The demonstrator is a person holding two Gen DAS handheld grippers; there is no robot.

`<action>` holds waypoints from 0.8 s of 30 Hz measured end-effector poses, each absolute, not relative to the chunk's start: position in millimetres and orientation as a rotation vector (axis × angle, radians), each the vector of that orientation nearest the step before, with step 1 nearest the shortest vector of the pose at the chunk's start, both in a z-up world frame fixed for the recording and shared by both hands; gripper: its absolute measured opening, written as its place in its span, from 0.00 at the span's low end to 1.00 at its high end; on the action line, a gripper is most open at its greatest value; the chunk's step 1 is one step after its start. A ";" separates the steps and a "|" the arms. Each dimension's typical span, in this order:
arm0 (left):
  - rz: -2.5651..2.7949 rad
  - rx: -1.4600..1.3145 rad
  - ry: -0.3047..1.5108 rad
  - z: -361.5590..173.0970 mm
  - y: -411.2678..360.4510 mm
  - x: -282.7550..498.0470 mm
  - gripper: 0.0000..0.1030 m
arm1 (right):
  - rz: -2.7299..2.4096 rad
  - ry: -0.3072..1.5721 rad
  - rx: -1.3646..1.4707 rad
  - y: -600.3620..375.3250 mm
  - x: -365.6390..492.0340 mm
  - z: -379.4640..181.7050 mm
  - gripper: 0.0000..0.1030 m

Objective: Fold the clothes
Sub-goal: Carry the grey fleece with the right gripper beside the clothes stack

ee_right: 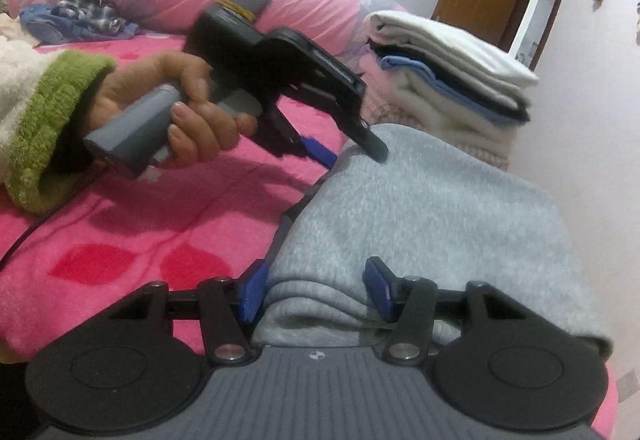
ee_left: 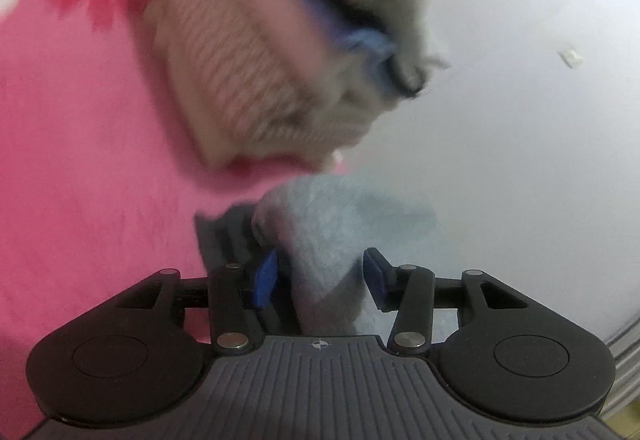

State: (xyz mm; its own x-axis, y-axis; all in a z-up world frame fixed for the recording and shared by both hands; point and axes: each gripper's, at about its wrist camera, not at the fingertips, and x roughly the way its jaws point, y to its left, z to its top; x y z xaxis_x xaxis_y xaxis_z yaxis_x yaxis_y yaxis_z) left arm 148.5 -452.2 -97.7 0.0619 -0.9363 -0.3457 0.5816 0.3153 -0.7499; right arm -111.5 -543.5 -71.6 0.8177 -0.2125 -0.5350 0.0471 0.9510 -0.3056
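Grip grey garment [ee_right: 432, 216] firmly in both right tool [ee_right: 316, 290] and left tool [ee_right: 352, 148], lifting level toward folded stack [ee_right: 452, 68].

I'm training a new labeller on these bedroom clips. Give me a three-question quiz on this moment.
1. True or false: the grey garment lies between the fingers of the right tool.
2. What sits on top of the folded stack beyond the garment? A) a white folded piece B) a black shoe C) a red pillow
3. Fill in: the hand gripping the left tool comes out of a cuff coloured ____.

Key: 1 true; 2 A; 3 green.
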 end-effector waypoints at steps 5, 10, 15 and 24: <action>-1.236 -0.398 0.661 -61.0 -426.9 124.1 0.45 | -0.212 0.430 -0.220 -547.8 -149.4 -56.1 0.54; -1.440 -0.117 0.522 -49.1 -448.3 68.7 0.47 | -0.421 0.224 -0.054 -596.0 -173.5 -39.8 0.46; -1.405 0.144 0.512 -88.8 -476.2 22.1 0.47 | -0.580 0.280 0.065 -657.7 -157.4 -83.8 0.28; -1.357 0.170 0.476 -87.0 -473.3 10.9 0.48 | -0.564 0.263 -0.031 -655.8 -118.0 -37.5 0.27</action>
